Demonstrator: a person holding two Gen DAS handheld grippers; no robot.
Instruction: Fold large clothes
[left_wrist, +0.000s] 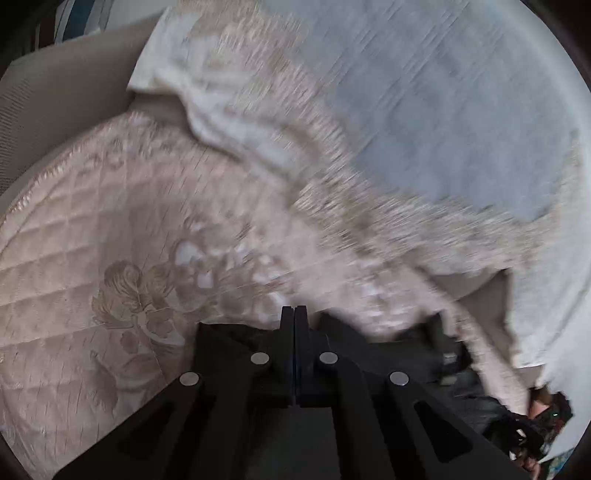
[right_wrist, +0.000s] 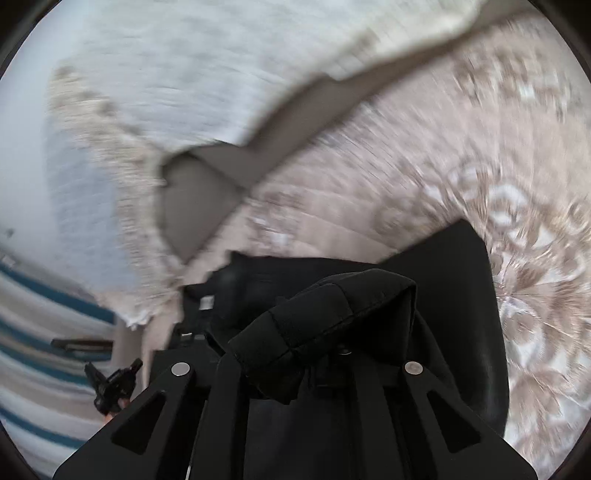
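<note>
A black garment (right_wrist: 454, 288) hangs from both grippers above a pink quilted bedspread (left_wrist: 110, 229). In the left wrist view my left gripper (left_wrist: 294, 314) has its jaws pressed together, with black cloth (left_wrist: 406, 350) bunched around and behind them. In the right wrist view my right gripper (right_wrist: 314, 332) is covered by a thick fold of the black garment (right_wrist: 325, 306) draped over its fingers; the fingertips are hidden. The other gripper (right_wrist: 114, 384) shows small at the lower left of the right wrist view. Both views are blurred by motion.
A pale blue-white blanket with a fringed edge (left_wrist: 443, 110) lies crumpled on the bed beyond the garment; it also shows in the right wrist view (right_wrist: 166, 74). A blue-striped cloth (right_wrist: 44, 332) lies at the left. A beige sheet (right_wrist: 207, 177) shows between blanket and bedspread.
</note>
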